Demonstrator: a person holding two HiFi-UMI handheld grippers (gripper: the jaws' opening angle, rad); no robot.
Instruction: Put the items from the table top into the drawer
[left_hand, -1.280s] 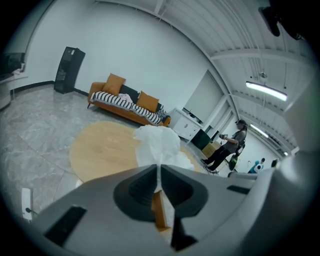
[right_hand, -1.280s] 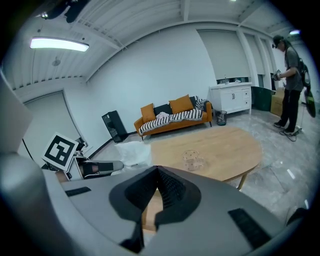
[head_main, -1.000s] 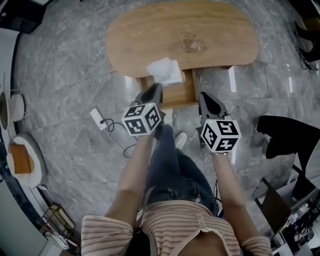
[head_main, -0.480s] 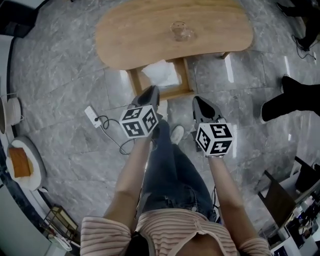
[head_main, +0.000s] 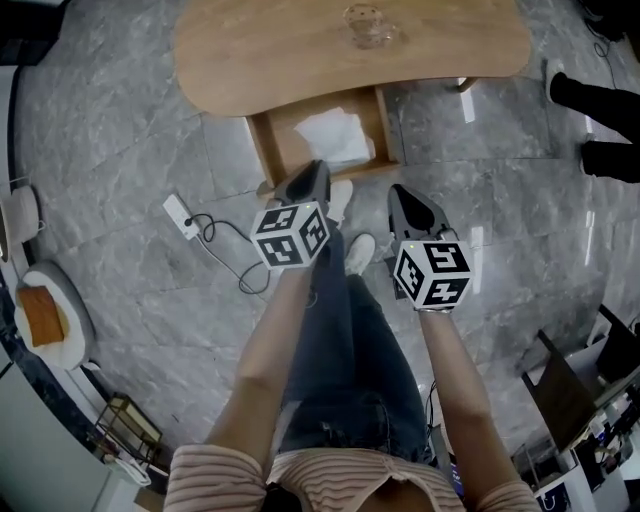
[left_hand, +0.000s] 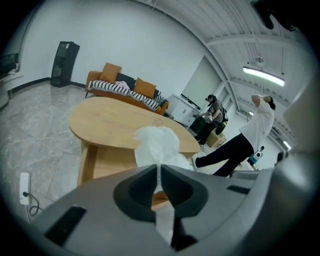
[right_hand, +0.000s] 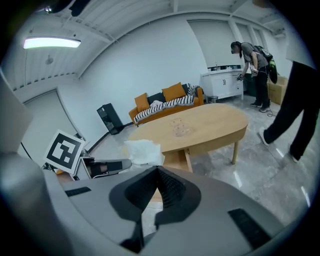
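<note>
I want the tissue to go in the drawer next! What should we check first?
1. Drawer pulled open: ok.
2. Left gripper pinching the white tissue: ok.
3. Tissue hanging over the drawer, going by the head view: ok.
4. Right gripper empty, its jaws together: ok.
5. Room in the drawer under the tissue: cannot tell, the tissue hides it.
6. Table top emptied: not ok, a clear glass stands on it.
</note>
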